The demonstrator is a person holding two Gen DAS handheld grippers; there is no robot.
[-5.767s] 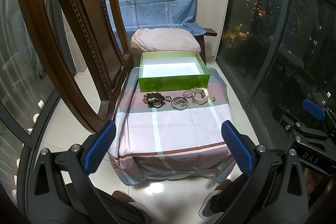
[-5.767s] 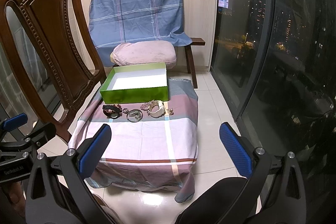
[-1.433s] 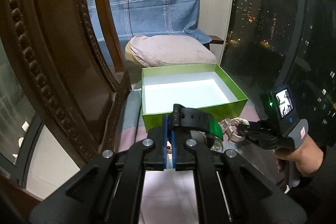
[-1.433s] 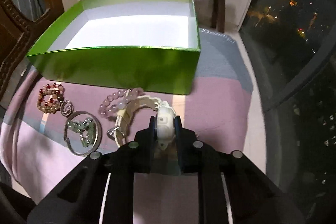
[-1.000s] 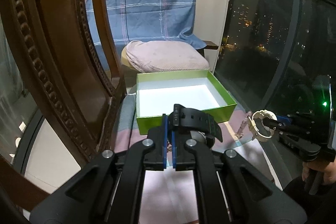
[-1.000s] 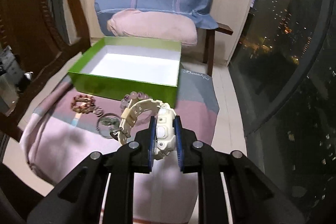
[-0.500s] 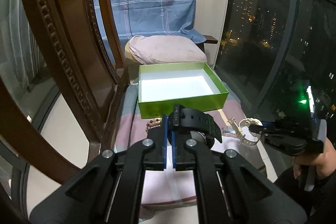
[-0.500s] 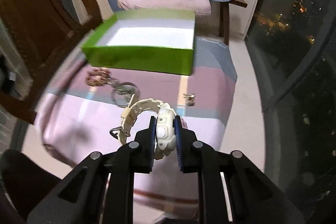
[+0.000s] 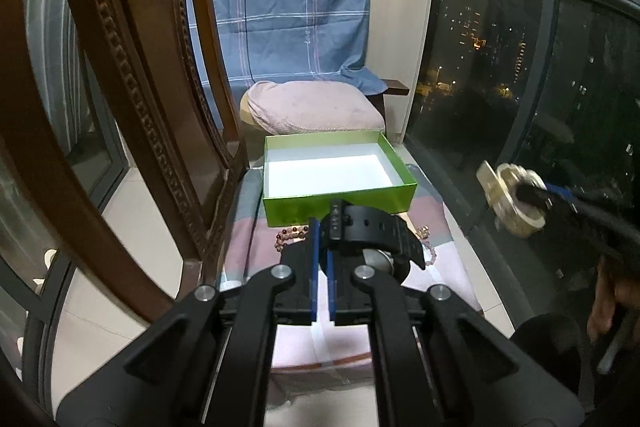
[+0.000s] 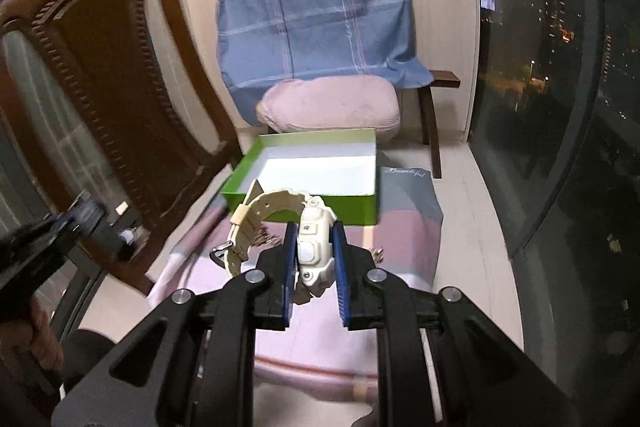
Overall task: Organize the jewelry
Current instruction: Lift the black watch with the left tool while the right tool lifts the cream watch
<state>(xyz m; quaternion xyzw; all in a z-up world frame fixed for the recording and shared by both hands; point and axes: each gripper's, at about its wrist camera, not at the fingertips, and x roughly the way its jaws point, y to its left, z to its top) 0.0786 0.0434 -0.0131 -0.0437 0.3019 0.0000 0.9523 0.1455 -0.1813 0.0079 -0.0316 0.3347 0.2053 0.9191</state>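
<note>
Night-time balcony w/ dark glass on the right and city lights beyond. Low table (image 9: 352,343) in front of me, draped in a pink-and-grey striped cloth. At its far end sits an open green box (image 9: 340,203), white inside, nothing visible in it. Behind the box: a pink cushion (image 9: 312,111) on a seat, blue plaid sheet (image 9: 288,23) hung over the seat back. Carved wooden chair (image 9: 132,115) stands close on the left.

My left gripper (image 9: 322,243) is clamped tight on the strap of a black watch (image 9: 372,231), held above the near edge of the table, short of the box. Strap curls off to the right of the pads.

My right gripper (image 10: 316,251) is pinching a cream watch (image 10: 312,243) by its case, blue pads pressed on both sides; its strap arcs away to the left, buckle hanging. Also held in the air, nearer me than the box.

On the cloth just in front of the box: a beaded bracelet (image 9: 289,235), partly hidden by the left gripper. A small metallic piece (image 10: 377,253) lies on the cloth by the right gripper; can't tell what it is.
</note>
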